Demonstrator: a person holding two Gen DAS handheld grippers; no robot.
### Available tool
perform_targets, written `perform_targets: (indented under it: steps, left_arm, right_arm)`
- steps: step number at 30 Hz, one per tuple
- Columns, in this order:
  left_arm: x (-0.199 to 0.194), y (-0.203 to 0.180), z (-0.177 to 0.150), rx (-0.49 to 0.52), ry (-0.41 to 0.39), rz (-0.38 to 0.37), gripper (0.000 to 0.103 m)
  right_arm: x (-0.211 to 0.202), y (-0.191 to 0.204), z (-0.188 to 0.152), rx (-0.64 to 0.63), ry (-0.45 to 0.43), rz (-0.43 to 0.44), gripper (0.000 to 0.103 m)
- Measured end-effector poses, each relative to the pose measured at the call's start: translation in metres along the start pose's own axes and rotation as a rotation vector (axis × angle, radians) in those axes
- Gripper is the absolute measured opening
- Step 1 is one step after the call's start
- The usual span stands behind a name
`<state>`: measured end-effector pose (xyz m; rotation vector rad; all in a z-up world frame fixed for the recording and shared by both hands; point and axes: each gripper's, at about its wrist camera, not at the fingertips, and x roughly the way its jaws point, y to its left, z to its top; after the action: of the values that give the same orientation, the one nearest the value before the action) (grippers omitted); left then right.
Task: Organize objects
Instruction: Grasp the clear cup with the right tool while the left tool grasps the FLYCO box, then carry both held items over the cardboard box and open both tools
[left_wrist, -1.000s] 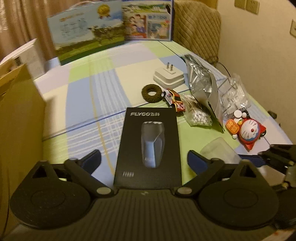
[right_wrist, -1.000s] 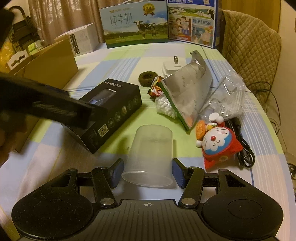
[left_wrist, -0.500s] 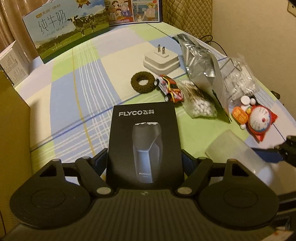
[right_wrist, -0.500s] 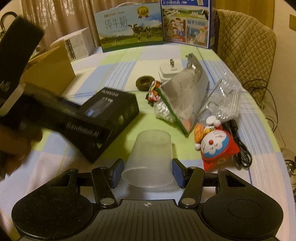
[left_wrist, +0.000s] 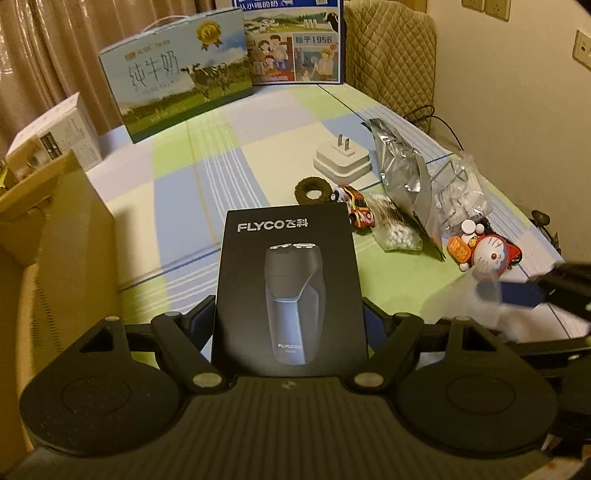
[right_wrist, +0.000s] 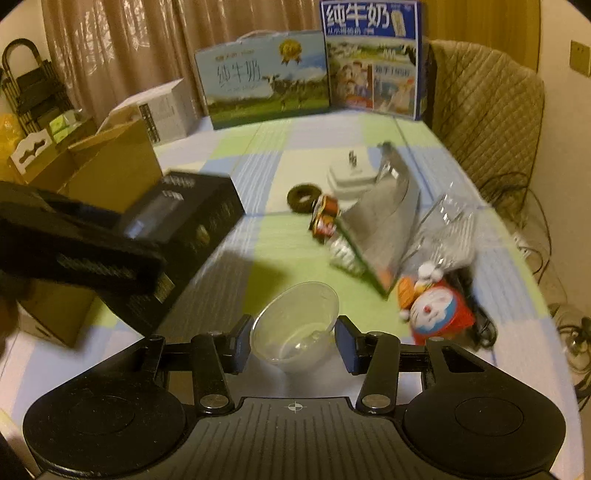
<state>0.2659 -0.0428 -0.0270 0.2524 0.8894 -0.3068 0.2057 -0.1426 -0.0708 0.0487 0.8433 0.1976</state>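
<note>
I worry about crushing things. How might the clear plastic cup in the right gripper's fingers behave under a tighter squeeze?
The clear plastic cup looks thin-walled and translucent, so it would probably flex or dent. It seems empty, so likely very light. Its smooth, tapered sides could slip between the right gripper's fingers, which meet it only at two narrow pads.

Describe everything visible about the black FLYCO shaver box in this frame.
The FLYCO shaver box is a flat, rectangular matte-black carton, apparently cardboard. Its top face carries white FLYCO lettering with Chinese characters and a picture of a three-head electric shaver. The right wrist view shows a long side face with a row of small icons and a pale label near one corner. The left gripper is shut on its near end, fingers pressing both long sides. It appears lifted off the checked tablecloth, casting a shadow below, beside the open cardboard box.
</note>
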Motion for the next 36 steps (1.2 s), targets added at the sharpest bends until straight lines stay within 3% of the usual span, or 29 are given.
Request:
perform_targets:
  steps: [11,20,26,33,36]
  left_arm:
    - [-0.027,0.013,-0.005,-0.048,-0.054,-0.016,0.075]
    - [-0.067,0.039,0.01,-0.072,-0.108,0.01,0.075]
    - [-0.112,0.091,0.018,-0.124,-0.143,0.092,0.076]
    - [-0.155,0.171,-0.006,-0.211,-0.134,0.251,0.076]
    - [-0.162,0.201,-0.02,-0.26,-0.117,0.284,0.076]
  right_arm:
    - [-0.016,-0.004,0.001,-0.015,-0.091,-0.022,0.043]
    - [-0.045,0.044,0.031,-0.068,-0.226,0.032,0.043]
    - [-0.056,0.102,0.061,-0.104,-0.322,0.169,0.043]
    - [-0.03,0.177,0.076,-0.148,-0.309,0.37,0.043]
    - [-0.017,0.199,0.08,-0.16,-0.304,0.432,0.043]
